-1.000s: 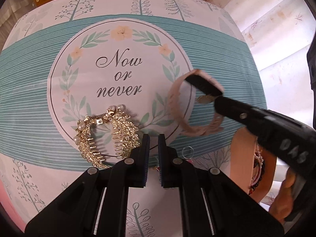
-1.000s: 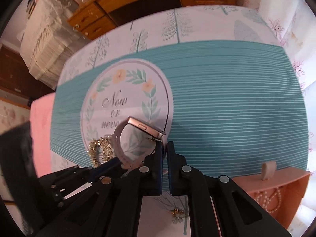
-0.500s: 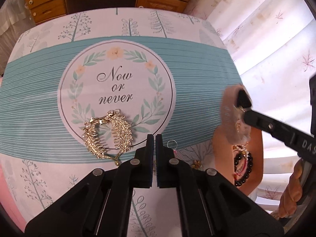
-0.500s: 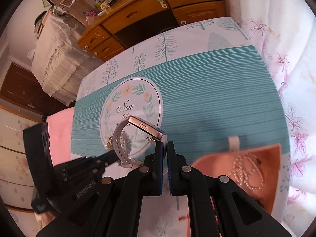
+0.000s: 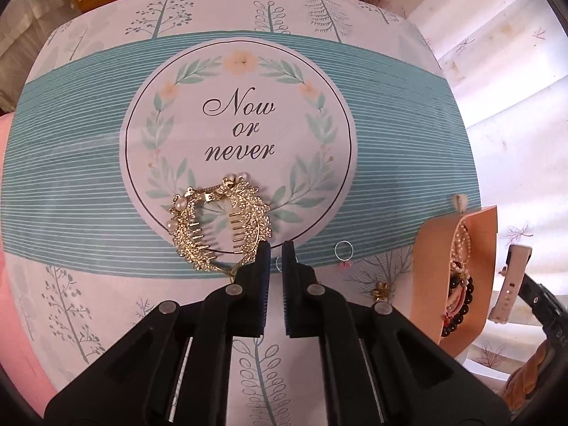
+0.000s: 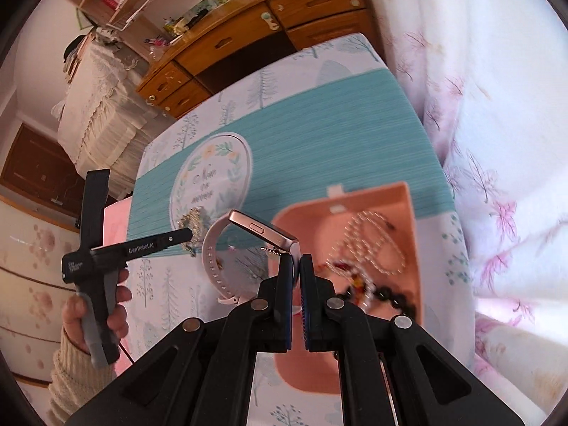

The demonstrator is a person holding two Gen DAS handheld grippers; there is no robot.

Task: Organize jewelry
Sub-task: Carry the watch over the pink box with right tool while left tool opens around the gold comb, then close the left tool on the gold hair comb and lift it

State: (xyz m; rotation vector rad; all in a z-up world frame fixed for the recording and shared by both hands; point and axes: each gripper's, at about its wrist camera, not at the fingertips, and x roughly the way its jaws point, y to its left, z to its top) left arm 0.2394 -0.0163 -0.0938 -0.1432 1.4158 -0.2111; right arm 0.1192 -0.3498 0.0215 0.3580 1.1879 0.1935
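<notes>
My right gripper (image 6: 296, 259) is shut on a rose-gold watch (image 6: 261, 230) with a pale pink strap, held above the near edge of the pink jewelry box (image 6: 411, 213). The box holds a pearl necklace (image 6: 376, 241) and dark beaded bracelets (image 6: 394, 298). In the left wrist view the watch (image 5: 511, 280) hangs beyond the box (image 5: 486, 248) at far right. My left gripper (image 5: 276, 248) is shut and empty, hovering just right of a gold leaf hair comb (image 5: 220, 223) on the tablecloth. A small ring earring (image 5: 343, 251) and a gold flower piece (image 5: 381, 289) lie nearby.
The tablecloth (image 5: 71, 177) has a teal band and a "Now or never" circle. A wooden dresser (image 6: 248, 35) stands behind the table. White floral curtains (image 6: 497, 142) hang at the right. A pink surface (image 5: 14, 248) borders the left.
My right gripper carried the watch from above the tablecloth circle rightward and up, over the pink box. My left gripper stayed shut near the hair comb.
</notes>
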